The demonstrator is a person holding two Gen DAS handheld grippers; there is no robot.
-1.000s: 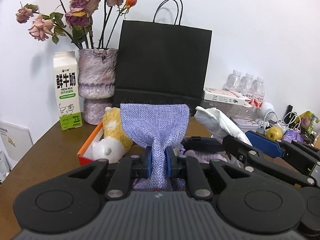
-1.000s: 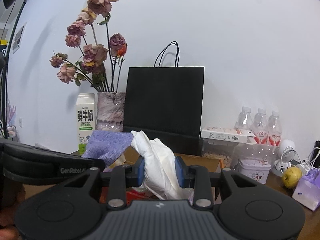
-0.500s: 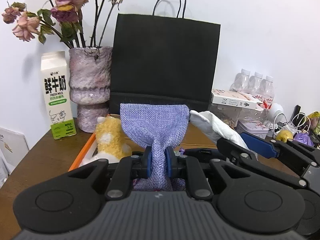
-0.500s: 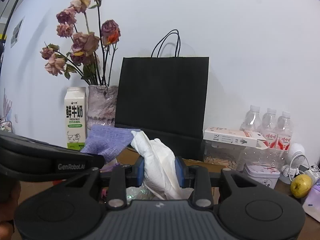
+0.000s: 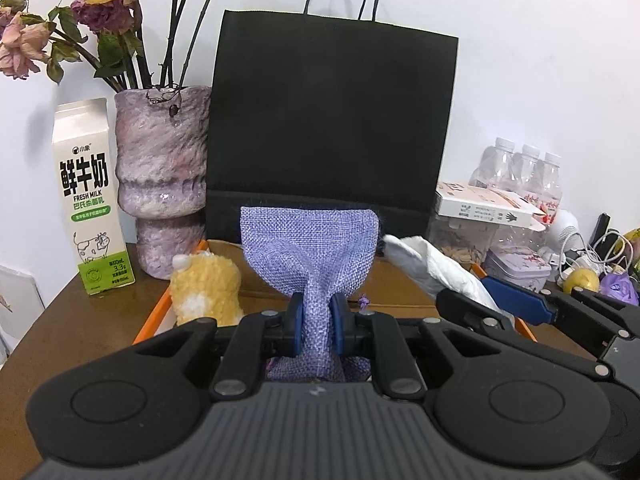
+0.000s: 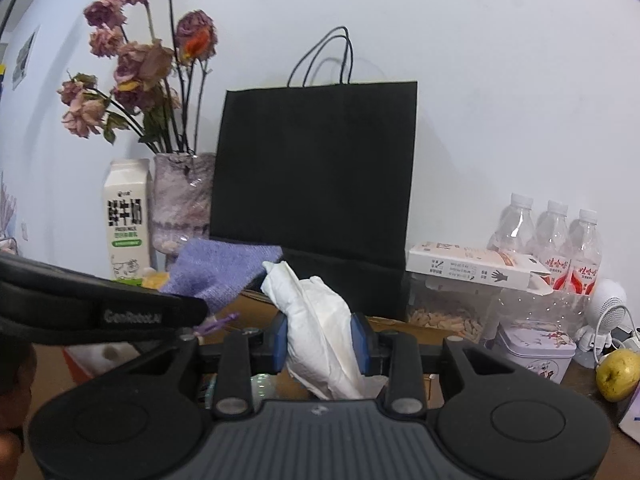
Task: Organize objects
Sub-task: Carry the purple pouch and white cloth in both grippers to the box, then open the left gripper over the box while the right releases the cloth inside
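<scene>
Purple burlap pouch (image 5: 310,248) pinched at its gathered neck by the left gripper (image 5: 316,322), blue pads pressed tight against the cloth on both sides, flared mouth of the pouch fanned out above the fingers, held up over the orange-rimmed box (image 5: 158,314). Same pouch (image 6: 224,270) seen from the right wrist as a purple flap at left, just above the black body of the left gripper (image 6: 100,312)

White crumpled bag (image 6: 320,328) clamped by the right gripper (image 6: 320,344), blue pads closed on its middle, loose top leaning up and left toward the pouch, nearly touching it. From the left wrist, same white bag (image 5: 436,270) lying across the right side, held by the right gripper (image 5: 516,304)

Yellow plush toy (image 5: 208,292) sitting in the box, just left of the pouch. Behind both held things, upright black paper bag (image 5: 332,128) with 2 thin handles against the white wall. Left of it, mottled pink vase (image 5: 162,168) with dried roses (image 5: 108,12), then milk carton (image 5: 90,196) on the brown table (image 5: 60,320). To the right, 3 plastic bottles (image 6: 556,236), white carton (image 6: 476,268) atop a clear container, small printed tin (image 6: 536,354), yellow-green apple (image 6: 618,374) near the table edge
</scene>
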